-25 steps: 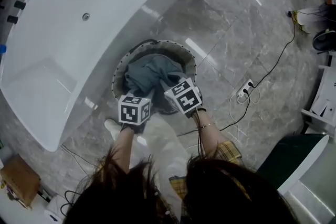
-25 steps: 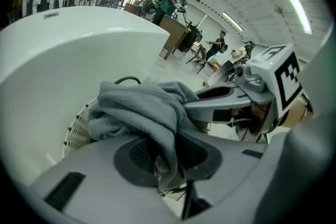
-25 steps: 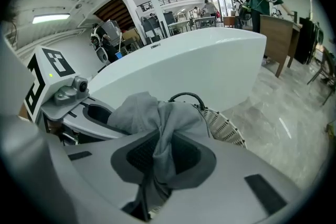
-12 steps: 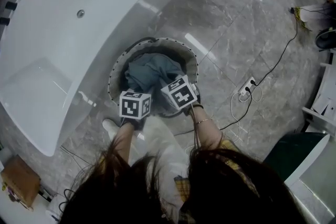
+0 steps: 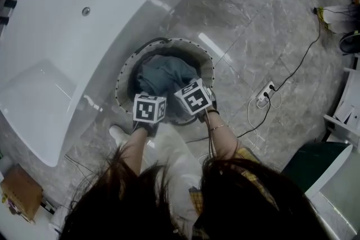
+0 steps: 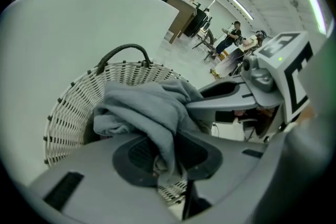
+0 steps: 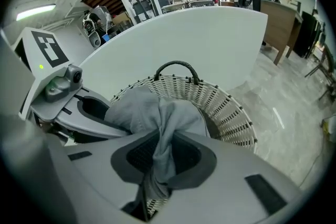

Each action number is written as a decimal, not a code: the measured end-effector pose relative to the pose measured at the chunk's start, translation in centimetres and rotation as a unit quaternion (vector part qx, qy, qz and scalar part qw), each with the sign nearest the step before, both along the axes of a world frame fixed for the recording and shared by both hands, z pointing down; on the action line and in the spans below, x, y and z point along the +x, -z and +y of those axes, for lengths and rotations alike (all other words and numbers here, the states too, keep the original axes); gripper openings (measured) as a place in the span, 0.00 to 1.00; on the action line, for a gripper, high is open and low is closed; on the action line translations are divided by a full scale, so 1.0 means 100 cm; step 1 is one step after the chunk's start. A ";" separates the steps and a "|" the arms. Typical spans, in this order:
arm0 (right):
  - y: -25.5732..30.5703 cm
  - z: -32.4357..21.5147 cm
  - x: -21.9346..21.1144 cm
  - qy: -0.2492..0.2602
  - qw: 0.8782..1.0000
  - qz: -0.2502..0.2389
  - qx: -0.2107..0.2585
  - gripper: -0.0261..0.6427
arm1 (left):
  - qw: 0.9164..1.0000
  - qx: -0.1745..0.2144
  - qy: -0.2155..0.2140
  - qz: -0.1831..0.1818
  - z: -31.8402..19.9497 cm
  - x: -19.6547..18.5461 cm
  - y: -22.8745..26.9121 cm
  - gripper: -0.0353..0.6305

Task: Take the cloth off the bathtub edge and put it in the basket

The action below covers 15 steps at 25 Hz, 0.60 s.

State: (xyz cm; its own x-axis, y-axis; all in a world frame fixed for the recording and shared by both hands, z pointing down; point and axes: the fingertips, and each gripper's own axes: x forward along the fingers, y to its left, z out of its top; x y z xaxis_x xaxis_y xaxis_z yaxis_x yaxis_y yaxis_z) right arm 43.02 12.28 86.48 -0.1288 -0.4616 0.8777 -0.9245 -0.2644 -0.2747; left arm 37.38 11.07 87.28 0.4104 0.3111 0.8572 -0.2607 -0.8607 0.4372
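Both grippers have sunk lower since a second ago, carrying the cloth (image 5: 163, 73) down into the basket (image 5: 121, 82).

The left gripper (image 5: 149, 103) and the right gripper (image 5: 194, 98) hang side by side over the basket's near rim, each with its jaws nearly closed and pinching a fold of the grey cloth. Most of the cloth is bunched inside the wicker basket, which stands on the floor just beside the bathtub (image 5: 67, 42). Letting go and lifting clear looks like all that is left.
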 end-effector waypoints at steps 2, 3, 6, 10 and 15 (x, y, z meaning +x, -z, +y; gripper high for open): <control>-0.002 0.002 0.001 -0.002 1.000 0.003 -0.006 0.14 | 1.000 -0.001 -0.001 -0.006 0.000 -0.001 -0.001 0.19; -0.003 0.004 0.002 -0.003 1.000 0.008 -0.011 0.15 | 1.000 -0.001 -0.002 -0.010 0.000 -0.002 -0.002 0.19; -0.008 0.010 0.004 -0.009 0.999 0.022 -0.032 0.16 | 1.000 0.004 -0.006 -0.018 -0.003 -0.006 -0.005 0.25; -0.014 0.018 0.003 -0.019 0.999 0.018 -0.045 0.17 | 1.000 0.015 -0.002 -0.002 -0.010 -0.002 0.001 0.28; -0.011 0.018 -0.007 -0.020 0.999 0.013 -0.046 0.17 | 1.000 0.023 -0.006 0.016 -0.013 0.004 0.010 0.28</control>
State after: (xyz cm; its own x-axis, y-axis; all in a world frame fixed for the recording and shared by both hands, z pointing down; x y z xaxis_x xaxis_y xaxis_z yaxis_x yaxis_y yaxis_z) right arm 42.28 14.04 87.61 -0.0890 -0.3837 0.9192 -0.9194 -0.3233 -0.2240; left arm 37.83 9.74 86.24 0.4349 0.2760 0.8572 -0.2363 -0.8835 0.4044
